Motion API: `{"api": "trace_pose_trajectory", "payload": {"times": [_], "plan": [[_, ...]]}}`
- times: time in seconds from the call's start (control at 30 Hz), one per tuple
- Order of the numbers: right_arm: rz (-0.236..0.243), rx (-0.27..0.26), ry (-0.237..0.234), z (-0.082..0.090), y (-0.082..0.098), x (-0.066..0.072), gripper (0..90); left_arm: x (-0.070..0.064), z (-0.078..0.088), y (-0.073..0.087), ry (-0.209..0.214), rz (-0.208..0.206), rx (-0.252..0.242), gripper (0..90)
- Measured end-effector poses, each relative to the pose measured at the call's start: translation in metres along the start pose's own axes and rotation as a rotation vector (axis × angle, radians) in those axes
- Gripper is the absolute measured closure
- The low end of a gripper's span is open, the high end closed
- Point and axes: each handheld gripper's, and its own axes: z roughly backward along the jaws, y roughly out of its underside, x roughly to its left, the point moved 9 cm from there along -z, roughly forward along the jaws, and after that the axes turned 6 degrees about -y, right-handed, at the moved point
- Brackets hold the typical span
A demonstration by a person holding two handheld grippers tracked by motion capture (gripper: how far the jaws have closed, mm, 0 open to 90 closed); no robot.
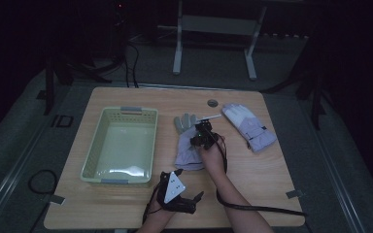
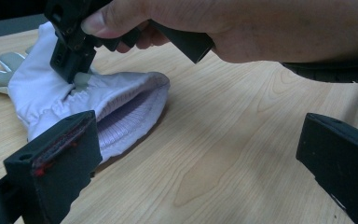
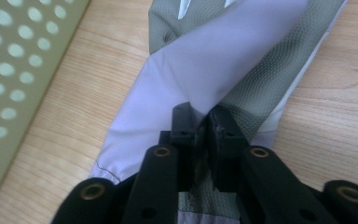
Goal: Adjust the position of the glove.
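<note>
Gloves lie on the wooden table (image 1: 252, 184), two of them, pale lilac with grey palms. The nearer glove (image 1: 188, 143) sits at the middle of the table, fingers pointing away from the person and cuff toward them, just right of a pale green perforated basket (image 1: 93, 150). The second glove (image 1: 248, 127) lies well apart, off to the right near the far edge, with a small round grey disc (image 1: 213, 102) beside its fingertips.

The right gripper (image 1: 205, 138) is down on the nearer glove, the person's right hand (image 1: 212, 154) wrapped round its handle. From its own camera the two black jaws stand pressed together with a fold of the glove (image 3: 214, 70) pinched between them, lilac cloth on one side and grey mesh on the other; the basket's dotted wall (image 3: 14, 70) runs along the left.

The left gripper (image 1: 180, 193) rests low at the near edge of the table, by the basket's corner, its grey three-cornered plate uppermost. Its jaws gape wide apart with nothing between them, bare wood under them. Beyond them the glove's ribbed cuff (image 2: 121, 116) opens toward that camera, and the right gripper (image 2: 72, 65) bites the cloth on top.
</note>
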Motion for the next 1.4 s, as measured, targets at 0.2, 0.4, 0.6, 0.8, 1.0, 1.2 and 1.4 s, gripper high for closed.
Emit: {"api": "trace_pose_trajectory", "payload": {"times": [0.2, 0.4, 0.6, 0.8, 1.0, 1.2, 1.4], "plan": [[0.034, -0.053, -0.015, 0.022, -0.011, 0.003, 63.1, 0.0, 0.0, 0.0, 0.004, 0.007, 0.001, 0.0], [0.205, -0.118, 0.048, 0.058, -0.029, -0.013, 40.7, 0.001, 0.0, 0.0, 0.003, 0.004, 0.002, 0.0], [0.159, -0.131, -0.057, 0.086, -0.036, -0.033, 20.2, 0.001, 0.0, 0.0, 0.001, 0.007, 0.007, 0.0], [0.18, -0.118, -0.048, 0.105, -0.038, -0.058, 19.4, 0.001, -0.001, 0.0, 0.005, 0.011, 0.004, 0.0], [0.177, -0.145, -0.024, 0.123, -0.037, -0.094, 18.4, 0.001, -0.001, 0.0, 0.005, 0.007, 0.005, 0.0], [0.134, -0.104, 0.037, 0.133, -0.033, -0.131, 12.4, 0.001, -0.001, 0.0, 0.006, 0.01, 0.009, 0.0], [0.124, -0.065, 0.051, 0.129, -0.031, -0.158, 12.4, 0.001, -0.001, 0.0, 0.006, 0.015, 0.01, 0.0]]}}
